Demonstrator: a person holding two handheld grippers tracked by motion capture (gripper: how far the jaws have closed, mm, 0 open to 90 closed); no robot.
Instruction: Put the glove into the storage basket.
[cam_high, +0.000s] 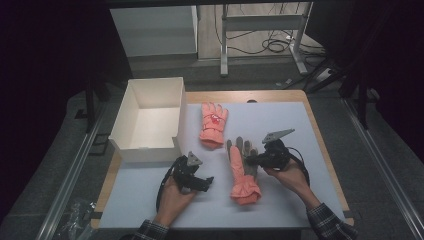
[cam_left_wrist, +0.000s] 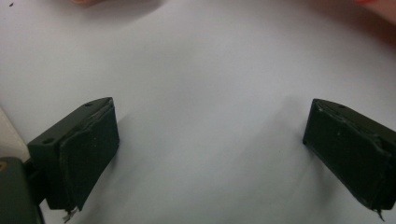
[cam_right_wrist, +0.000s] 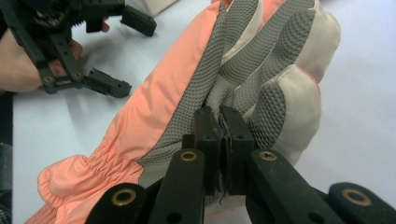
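At the left of the table a white box (cam_high: 150, 120) is set, open side up. Just right of it the left gripper (cam_high: 201, 181) is held over the bare sheet, jaws wide apart and empty. Next, the near glove (cam_high: 243, 170) is laid with its long axis running away from the person, cuff nearest. The right gripper (cam_high: 254, 159) is clamped on its palm fabric. The box lies leftward of that grip, across the left gripper.

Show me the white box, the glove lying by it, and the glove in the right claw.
White box (cam_high: 131, 112), high view, left wall.
Far glove (cam_high: 212, 127), high view, back of hand.
Held glove (cam_right_wrist: 187, 77), right gripper view, grey palm.
Right claw (cam_right_wrist: 223, 122), right gripper view, between fingertips.
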